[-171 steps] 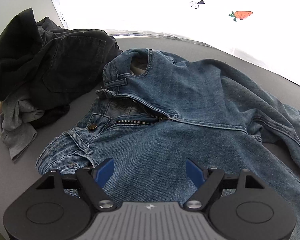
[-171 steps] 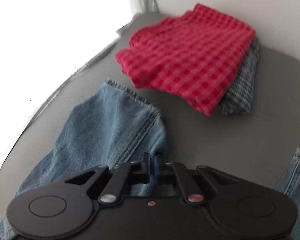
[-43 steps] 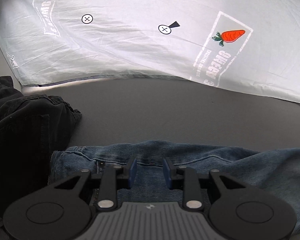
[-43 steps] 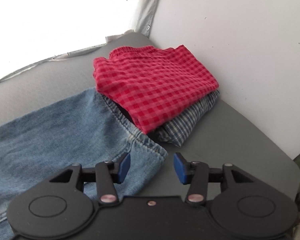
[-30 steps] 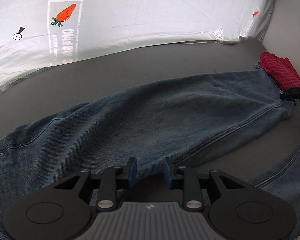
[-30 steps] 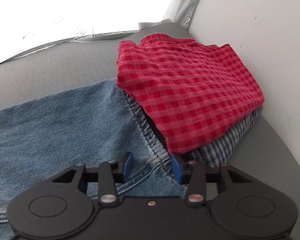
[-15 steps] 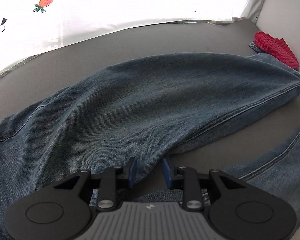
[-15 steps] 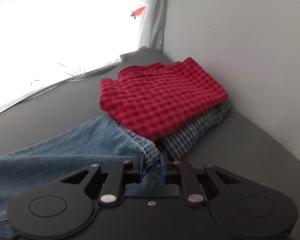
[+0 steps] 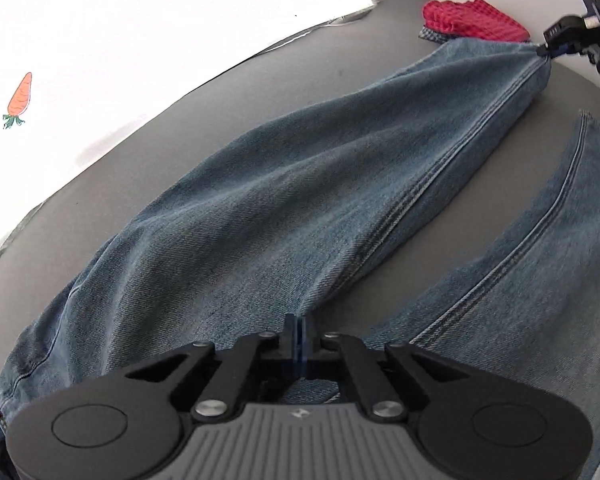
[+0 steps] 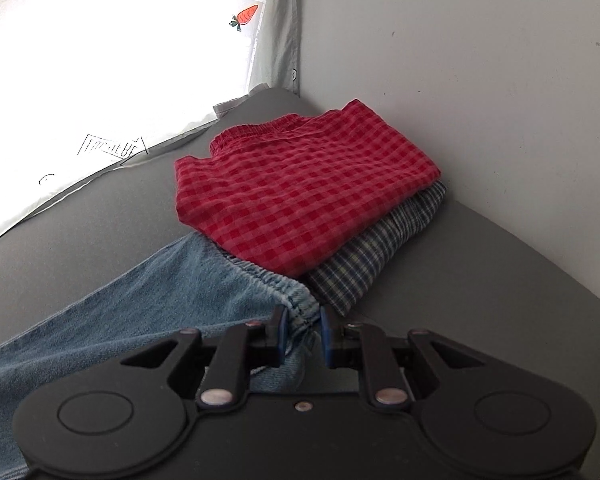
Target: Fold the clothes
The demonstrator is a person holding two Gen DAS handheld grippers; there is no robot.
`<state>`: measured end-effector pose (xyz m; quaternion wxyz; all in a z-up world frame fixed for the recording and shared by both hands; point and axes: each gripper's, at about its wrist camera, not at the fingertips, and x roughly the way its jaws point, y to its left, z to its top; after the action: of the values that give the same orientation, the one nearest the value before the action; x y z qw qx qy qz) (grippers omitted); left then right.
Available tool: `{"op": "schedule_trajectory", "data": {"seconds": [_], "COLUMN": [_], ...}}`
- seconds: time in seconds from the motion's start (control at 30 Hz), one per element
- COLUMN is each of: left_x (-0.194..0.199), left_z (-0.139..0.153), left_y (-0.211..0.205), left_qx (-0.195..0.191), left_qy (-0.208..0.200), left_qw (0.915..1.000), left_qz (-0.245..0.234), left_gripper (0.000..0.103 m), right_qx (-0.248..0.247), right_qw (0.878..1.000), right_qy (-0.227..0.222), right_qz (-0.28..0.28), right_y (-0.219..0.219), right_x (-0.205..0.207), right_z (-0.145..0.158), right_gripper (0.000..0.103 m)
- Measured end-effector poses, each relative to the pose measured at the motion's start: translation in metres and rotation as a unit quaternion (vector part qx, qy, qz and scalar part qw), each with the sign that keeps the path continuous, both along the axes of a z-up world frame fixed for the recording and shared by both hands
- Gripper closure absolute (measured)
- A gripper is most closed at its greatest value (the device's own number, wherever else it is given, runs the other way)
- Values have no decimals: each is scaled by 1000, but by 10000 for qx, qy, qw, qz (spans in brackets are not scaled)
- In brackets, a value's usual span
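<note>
Blue denim fills both views: the jeans (image 9: 284,208) lie across the grey surface (image 9: 188,128), one leg running from the lower left of the left wrist frame up to its upper right. At the bottom centre of that frame the left gripper (image 9: 298,340) has its blue pads pressed together, pinching the inner edge of that leg near the crotch. In the right wrist frame the right gripper (image 10: 303,332) sits at lower centre, its jaws narrowly apart and clamped on the bunched hem (image 10: 296,308) of the same leg. Just above the hem lies a folded red checked garment (image 10: 300,196), stacked on a folded blue plaid garment (image 10: 380,256) beside the white wall (image 10: 480,80). A carrot-print curtain (image 9: 18,98) glows behind.

Half a second earlier the left pads stood apart around the denim edge; now they are closed. The right gripper's hold on the hem is unchanged.
</note>
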<state>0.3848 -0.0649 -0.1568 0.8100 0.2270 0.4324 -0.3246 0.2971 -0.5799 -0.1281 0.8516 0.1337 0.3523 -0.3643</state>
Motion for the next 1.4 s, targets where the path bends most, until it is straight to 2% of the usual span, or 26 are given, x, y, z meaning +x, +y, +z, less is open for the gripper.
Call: {"op": "schedule_trajectory", "data": {"seconds": [0.03,0.1,0.2,0.23,0.3,0.37,0.4,0.47,0.5,0.53,0.57,0.63,0.7,0.9,1.0,1.1,1.23,1.27,1.33,1.37,1.4], "left_x": [1,3,5,5,11,21,29,46,55,65,75,100,123,157,158,158,157,157,155,154,151], "left_z": [1,-5,-19,-17,-8,9,17,30,36,39,41,41,34,-5,-10,-8,-6,-6,-5,-4,-4], "left_y": [4,8,7,8,9,17,23,35,40,46,54,60,67,72,72,73,81,83,83,83,81], "left_qx": [-94,-120,278,276,139,-269,-487,-867,-1022,-1083,-1068,-737,-422,303,269,232,-52,-127,-169,-167,-150], "left_qy": [111,340,547,533,728,775,783,710,580,447,275,-99,-222,-34,-1,30,109,130,85,45,-19], "left_qw": [9999,9993,9981,9982,9972,9964,9952,9913,9885,9858,9830,9807,9797,9848,9871,9867,9824,9810,9800,9799,9805], "left_qz": [54,69,-28,-37,47,191,322,687,955,1201,1471,1811,1945,1709,1579,1608,1863,1932,1982,1986,1960], "left_gripper": [101,101,97,97,88,71,68,65,65,64,64,64,64,64,64,64,64,64,63,64,65], "right_qx": [26,18,-88,-142,-242,-246,-218,-198,-233,-277,-311,-371,-444,-742,-284,72,764,861,877,872,662], "right_qw": [10000,9985,9912,9911,9930,9966,9978,9986,9982,9975,9965,9937,9902,9801,9799,9849,9876,9878,9875,9879,9904], "right_qy": [66,554,1317,1322,1151,784,630,458,456,470,495,554,627,964,1085,905,523,431,346,324,380], "right_qz": [-32,11,39,8,-46,-39,-8,168,299,440,591,901,1164,1569,1649,1477,1271,1221,1261,1243,1152], "right_y": [-1,-1,3,5,8,8,7,7,8,9,11,14,16,8,-11,-29,-54,-57,-56,-53,-48], "right_x": [-3,-3,4,5,5,7,10,24,34,44,55,78,100,145,157,157,154,153,156,158,163], "right_z": [-3,-20,-47,-47,-41,-27,-22,-16,-16,-17,-19,-24,-31,-47,-60,-61,-66,-66,-63,-61,-59], "right_gripper": [86,85,79,77,70,70,69,61,55,55,55,55,55,54,51,35,31,33,65,87,88]}}
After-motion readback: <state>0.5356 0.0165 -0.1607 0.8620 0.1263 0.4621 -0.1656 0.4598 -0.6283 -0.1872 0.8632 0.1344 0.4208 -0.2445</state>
